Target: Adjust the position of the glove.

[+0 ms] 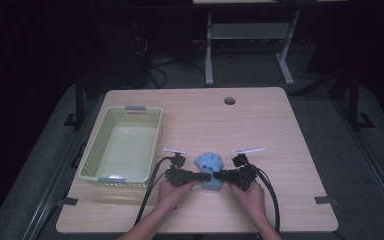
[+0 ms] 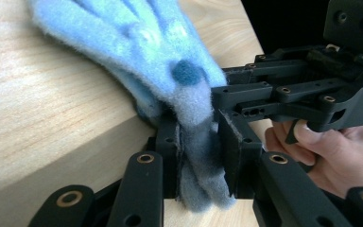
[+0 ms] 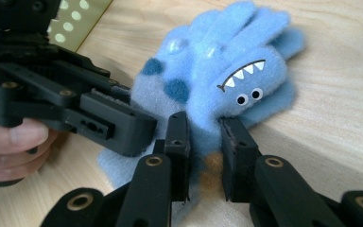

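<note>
A blue glove (image 1: 209, 167) lies on the table (image 1: 280, 130), between the tongs. The left gripper (image 1: 206, 176), at its nine o'clock, pinches its cuff; the right gripper (image 1: 217, 176), at three o'clock, pinches the cuff too.

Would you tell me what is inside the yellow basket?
The yellow basket looks empty: its pale floor shows bare. The near wall hides a strip of the floor behind it, so that part cannot be checked.
</note>
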A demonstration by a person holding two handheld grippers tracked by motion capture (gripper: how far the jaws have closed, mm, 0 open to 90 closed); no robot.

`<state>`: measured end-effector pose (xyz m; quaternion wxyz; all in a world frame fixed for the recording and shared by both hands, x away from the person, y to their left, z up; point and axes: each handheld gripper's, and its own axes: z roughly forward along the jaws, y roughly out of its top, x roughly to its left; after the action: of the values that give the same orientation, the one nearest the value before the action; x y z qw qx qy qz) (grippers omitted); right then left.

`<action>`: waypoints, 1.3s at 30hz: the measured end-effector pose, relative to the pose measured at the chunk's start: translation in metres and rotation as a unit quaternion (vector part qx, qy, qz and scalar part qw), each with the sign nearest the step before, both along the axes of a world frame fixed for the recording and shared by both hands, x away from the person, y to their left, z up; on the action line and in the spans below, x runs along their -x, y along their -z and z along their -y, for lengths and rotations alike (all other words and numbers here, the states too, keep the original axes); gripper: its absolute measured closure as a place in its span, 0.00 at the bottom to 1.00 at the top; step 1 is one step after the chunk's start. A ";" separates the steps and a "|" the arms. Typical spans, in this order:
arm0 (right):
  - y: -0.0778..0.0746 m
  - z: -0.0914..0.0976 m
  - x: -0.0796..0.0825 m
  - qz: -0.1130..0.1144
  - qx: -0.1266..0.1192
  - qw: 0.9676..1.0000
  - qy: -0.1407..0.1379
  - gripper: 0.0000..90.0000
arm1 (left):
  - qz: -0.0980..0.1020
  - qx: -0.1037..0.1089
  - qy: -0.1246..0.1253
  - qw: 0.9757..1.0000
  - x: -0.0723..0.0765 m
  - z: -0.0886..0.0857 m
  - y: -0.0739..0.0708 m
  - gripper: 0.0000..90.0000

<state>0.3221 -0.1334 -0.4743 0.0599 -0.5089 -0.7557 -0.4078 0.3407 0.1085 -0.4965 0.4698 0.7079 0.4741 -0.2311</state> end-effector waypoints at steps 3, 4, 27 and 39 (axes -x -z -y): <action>-0.001 0.000 0.000 0.002 -0.001 1.000 -0.003 0.85 | 0.001 0.001 0.002 1.000 -0.001 0.000 0.000 0.80; -0.002 0.000 0.000 0.002 -0.002 1.000 -0.002 0.86 | 0.002 0.001 0.002 1.000 -0.001 0.000 0.000 0.81; -0.015 0.007 0.005 0.009 -0.008 1.000 -0.003 0.88 | 0.017 -0.006 0.019 1.000 -0.003 0.005 -0.013 0.82; -0.010 0.008 0.003 -0.007 -0.001 1.000 -0.001 0.80 | 0.028 -0.034 0.022 0.999 -0.001 0.008 -0.012 0.82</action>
<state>0.3191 -0.1410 -0.4641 0.0658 -0.5111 -0.7550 -0.4055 0.3413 0.1004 -0.4842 0.4535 0.7395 0.4531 -0.2054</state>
